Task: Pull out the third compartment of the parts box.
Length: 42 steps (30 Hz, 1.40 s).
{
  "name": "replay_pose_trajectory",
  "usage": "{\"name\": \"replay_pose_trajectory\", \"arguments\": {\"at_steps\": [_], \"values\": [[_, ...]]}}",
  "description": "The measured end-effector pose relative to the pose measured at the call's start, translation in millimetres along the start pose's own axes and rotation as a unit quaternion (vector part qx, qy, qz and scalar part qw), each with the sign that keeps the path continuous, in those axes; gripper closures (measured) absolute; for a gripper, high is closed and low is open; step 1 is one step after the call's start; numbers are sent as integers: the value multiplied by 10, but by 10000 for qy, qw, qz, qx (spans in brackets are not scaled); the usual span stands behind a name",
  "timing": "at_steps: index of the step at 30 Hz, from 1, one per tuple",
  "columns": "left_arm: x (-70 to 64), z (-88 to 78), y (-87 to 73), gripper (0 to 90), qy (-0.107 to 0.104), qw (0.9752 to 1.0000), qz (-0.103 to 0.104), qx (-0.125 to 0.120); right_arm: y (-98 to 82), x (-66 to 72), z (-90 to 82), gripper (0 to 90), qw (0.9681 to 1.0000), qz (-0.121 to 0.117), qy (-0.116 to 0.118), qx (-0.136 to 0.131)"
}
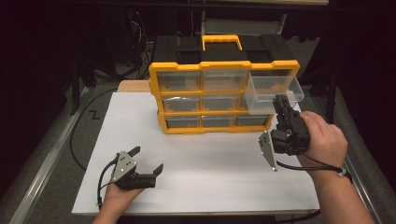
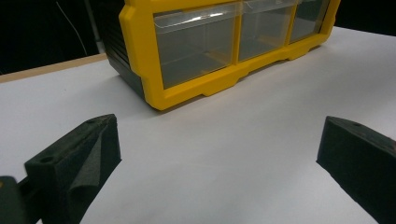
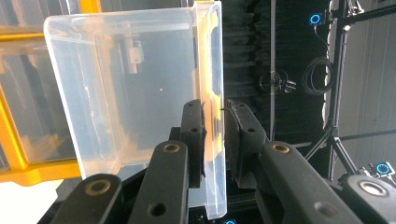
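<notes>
A yellow and black organizer (image 1: 224,65) with clear drawers stands at the back of the white tabletop (image 1: 210,186). Its top right clear drawer (image 1: 273,91) is pulled out toward me. My right gripper (image 1: 281,103) is shut on that drawer's front wall. In the right gripper view the two pads pinch the clear drawer wall (image 3: 130,84) at the right gripper (image 3: 215,109). My left gripper (image 1: 147,161) rests low over the table near the front left, open and holding nothing. In the left gripper view the left gripper (image 2: 219,158) stands with its jaws wide apart, facing the organizer's bottom row (image 2: 140,56).
The other drawers sit closed in the organizer. A carry handle (image 1: 222,41) tops it. Dark stands and cables (image 1: 140,32) lie beyond the table's far edge. Bare white table stretches between the two hands.
</notes>
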<state>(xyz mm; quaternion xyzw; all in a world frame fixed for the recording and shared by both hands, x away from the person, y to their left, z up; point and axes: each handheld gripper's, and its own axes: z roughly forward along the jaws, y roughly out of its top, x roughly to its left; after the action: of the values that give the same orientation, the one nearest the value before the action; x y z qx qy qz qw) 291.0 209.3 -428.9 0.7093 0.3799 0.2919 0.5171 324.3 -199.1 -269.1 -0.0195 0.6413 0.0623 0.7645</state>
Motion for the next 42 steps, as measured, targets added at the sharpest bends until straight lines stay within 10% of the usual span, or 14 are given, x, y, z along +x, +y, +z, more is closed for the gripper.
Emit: {"name": "replay_pose_trajectory", "arguments": {"at_steps": [16,26,42], "values": [[-1,-3,0,4,4,10000,-1,-3,1,5,51,790,10000,56,13,25],[5,-5,3,4,0,10000,-34,-13,87,97,-128,614,9991,251,291,-162],[14,-11,4,6,2,10000,-73,-22,156,912,-318,510,9912,343,1273,-123]]}}
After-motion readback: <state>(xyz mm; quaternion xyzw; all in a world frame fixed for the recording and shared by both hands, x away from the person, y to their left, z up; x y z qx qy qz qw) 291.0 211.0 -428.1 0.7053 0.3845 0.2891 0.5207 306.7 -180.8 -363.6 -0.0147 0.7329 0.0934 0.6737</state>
